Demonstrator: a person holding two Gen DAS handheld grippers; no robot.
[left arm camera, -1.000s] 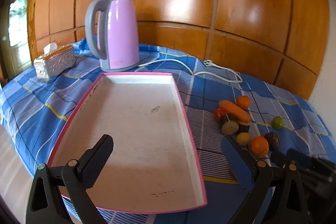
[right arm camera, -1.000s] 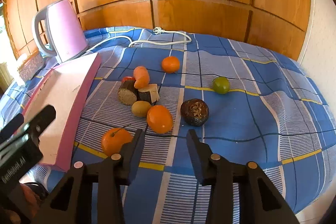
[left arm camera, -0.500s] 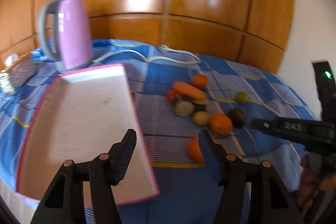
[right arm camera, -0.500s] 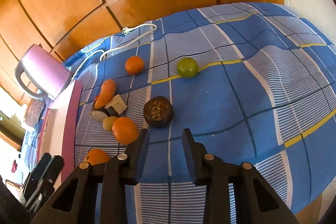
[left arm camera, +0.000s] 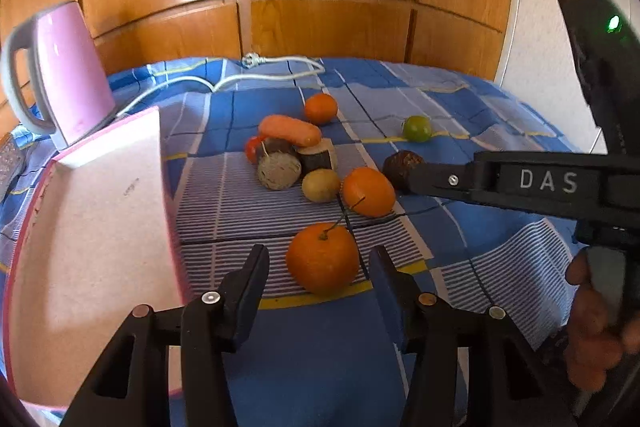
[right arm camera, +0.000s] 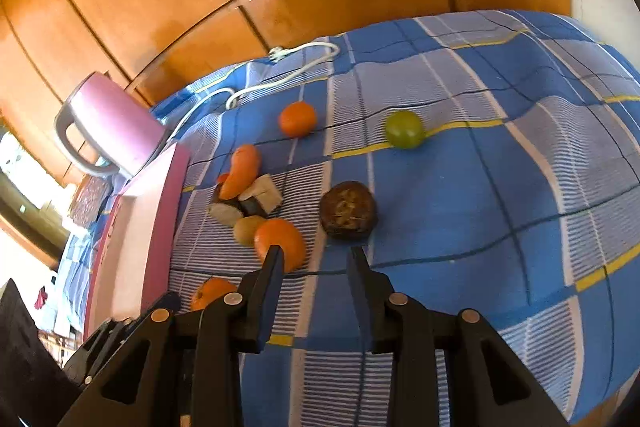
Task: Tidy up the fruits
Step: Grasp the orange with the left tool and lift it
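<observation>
Fruits lie on a blue checked cloth beside a pink-rimmed white tray point(left arm camera: 88, 227). My left gripper point(left arm camera: 320, 263) is open, its fingers either side of a stemmed orange point(left arm camera: 322, 259), just short of it. A second orange point(left arm camera: 368, 191), a small yellow-green fruit point(left arm camera: 320, 185), a dark brown fruit point(left arm camera: 400, 165), a carrot point(left arm camera: 289, 130), a far tangerine point(left arm camera: 320, 108) and a green lime point(left arm camera: 417, 128) lie beyond. My right gripper point(right arm camera: 316, 259) is open, just short of the brown fruit point(right arm camera: 348, 210) and the orange point(right arm camera: 280, 241); it also shows from the side in the left wrist view point(left arm camera: 436, 179).
A pink kettle point(left arm camera: 60, 75) stands at the back left with its white cord point(left arm camera: 260, 73) running across the cloth. Wooden panels close the back. A white wall is at the right. The tray's pink edge point(right arm camera: 164, 211) lies left of the fruit pile.
My left gripper has swung right from the tray and closed in on the stemmed orange. My right gripper has moved forward towards the brown fruit and tilted.
</observation>
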